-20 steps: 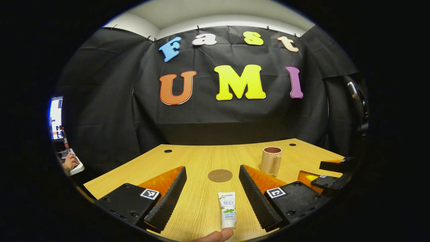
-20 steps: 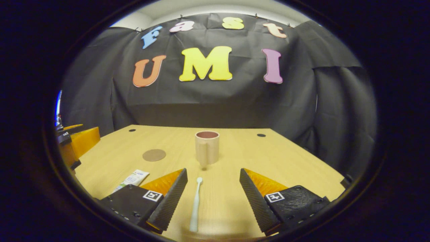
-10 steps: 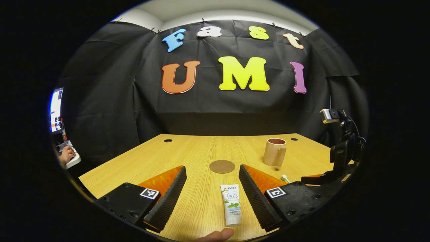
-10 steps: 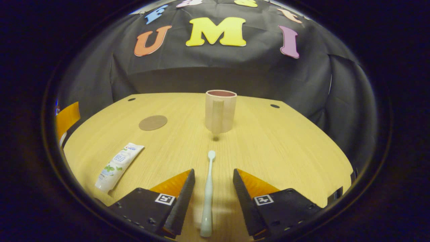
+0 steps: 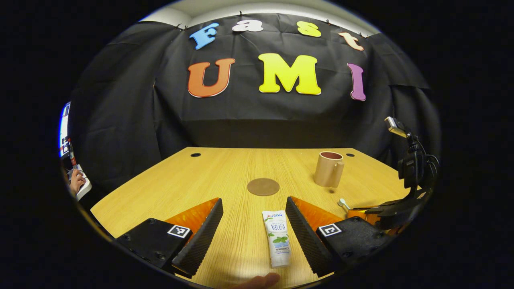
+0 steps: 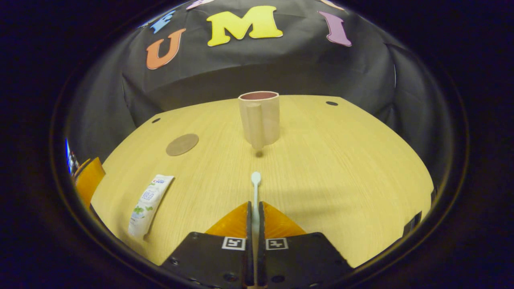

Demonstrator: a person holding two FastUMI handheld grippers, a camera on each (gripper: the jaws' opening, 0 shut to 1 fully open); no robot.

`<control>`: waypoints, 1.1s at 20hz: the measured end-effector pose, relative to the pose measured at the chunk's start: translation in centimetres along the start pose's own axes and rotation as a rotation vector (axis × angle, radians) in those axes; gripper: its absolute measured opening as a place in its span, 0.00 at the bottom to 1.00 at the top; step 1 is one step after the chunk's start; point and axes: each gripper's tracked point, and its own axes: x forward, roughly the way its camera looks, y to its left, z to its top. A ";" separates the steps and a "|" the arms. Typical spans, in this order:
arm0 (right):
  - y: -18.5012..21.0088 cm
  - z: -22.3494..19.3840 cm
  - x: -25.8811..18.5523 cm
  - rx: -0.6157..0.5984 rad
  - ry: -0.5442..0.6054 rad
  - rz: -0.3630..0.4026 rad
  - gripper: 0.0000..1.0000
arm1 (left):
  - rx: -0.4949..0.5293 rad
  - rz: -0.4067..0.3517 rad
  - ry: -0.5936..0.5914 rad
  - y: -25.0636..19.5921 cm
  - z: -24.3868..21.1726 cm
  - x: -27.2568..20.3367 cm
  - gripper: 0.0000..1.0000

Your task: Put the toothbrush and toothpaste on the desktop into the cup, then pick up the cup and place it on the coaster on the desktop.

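Both fingers of the right gripper (image 6: 253,224) pinched the light, stiff toothbrush (image 6: 255,188) at mid-handle, short of the cup (image 6: 260,120); left gripper (image 5: 253,228) fingers stood spread around the soft toothpaste (image 5: 277,241).

On the desk (image 6: 341,160), coaster (image 6: 182,144) lies between toothpaste (image 6: 146,205) and cup (image 6: 260,118).

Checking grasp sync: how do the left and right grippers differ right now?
The left gripper is open, its fingers wide on either side of the toothpaste without touching it; the right gripper is shut on the toothbrush handle. The toothpaste lies free on the desk; the toothbrush is clamped, head pointing toward the cup. Both are low over the desk.
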 end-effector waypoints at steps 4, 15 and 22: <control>0.2 -0.2 -0.8 0.013 -0.008 0.043 0.00 | -0.016 -0.042 0.139 -1.4 -2.9 0.7 1.00; 0.0 2.7 -6.1 0.015 -0.149 0.125 0.00 | 0.022 -0.050 0.343 -2.8 -6.5 0.8 0.99; -0.5 3.7 -7.8 0.028 -0.198 0.141 0.00 | 0.044 -0.025 0.437 -3.1 -8.1 0.6 0.75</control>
